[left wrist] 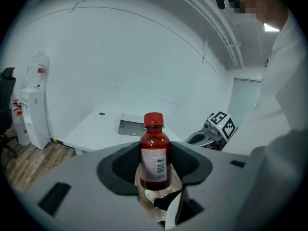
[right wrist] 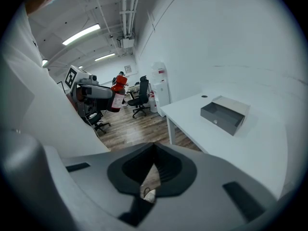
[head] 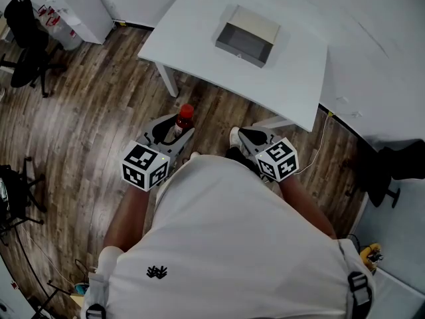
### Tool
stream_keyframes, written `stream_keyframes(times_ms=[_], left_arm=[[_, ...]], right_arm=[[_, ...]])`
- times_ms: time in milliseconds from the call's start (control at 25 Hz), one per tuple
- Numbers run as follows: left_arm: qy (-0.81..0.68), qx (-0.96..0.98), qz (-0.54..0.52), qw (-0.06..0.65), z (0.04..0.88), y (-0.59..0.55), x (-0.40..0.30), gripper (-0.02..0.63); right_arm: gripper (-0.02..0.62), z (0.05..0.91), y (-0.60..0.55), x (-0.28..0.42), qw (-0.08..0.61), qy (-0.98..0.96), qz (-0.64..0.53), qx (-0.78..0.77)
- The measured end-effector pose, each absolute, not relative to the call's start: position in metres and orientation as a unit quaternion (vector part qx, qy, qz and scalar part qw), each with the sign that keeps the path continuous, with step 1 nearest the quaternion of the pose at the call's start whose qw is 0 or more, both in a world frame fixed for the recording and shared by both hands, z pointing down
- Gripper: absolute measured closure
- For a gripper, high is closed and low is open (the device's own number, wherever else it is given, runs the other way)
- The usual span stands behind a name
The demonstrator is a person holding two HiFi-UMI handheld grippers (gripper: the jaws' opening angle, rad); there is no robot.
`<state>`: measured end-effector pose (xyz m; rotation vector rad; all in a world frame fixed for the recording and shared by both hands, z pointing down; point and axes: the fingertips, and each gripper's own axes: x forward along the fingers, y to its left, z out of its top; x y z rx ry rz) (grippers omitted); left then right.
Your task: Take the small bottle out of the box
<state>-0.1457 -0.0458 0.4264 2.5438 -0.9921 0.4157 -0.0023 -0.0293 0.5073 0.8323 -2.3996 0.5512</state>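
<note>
A small red bottle (head: 184, 119) with a red cap and a white label stands upright between the jaws of my left gripper (head: 174, 130), which is shut on it over the wood floor. In the left gripper view the bottle (left wrist: 155, 153) fills the middle, with the pads against its sides. My right gripper (head: 251, 138) is held beside it, shut with nothing in it; in its own view the right gripper (right wrist: 153, 150) shows its pads meeting. The grey box (head: 247, 35) lies open on the white table (head: 199, 52) ahead, apart from both grippers.
The table's near edge and a leg (head: 169, 80) are in front of me. A white water dispenser (head: 76, 8) and a black office chair (head: 26, 42) stand at the far left. Another dark chair (head: 388, 168) is at the right. A cable (head: 320, 138) hangs off the table's right end.
</note>
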Motion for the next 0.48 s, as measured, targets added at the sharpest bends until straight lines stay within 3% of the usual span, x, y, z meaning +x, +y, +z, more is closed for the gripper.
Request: stream_keyframes(times_ms=[480], left_arm=[[-0.347,0.907,0.15,0.185,0.4255,-0.0423,-0.1398,0.403]], right_arm=[[0.589,0.5077,-0.0344,-0.0053,0.272,-0.892,0.193,0.307]])
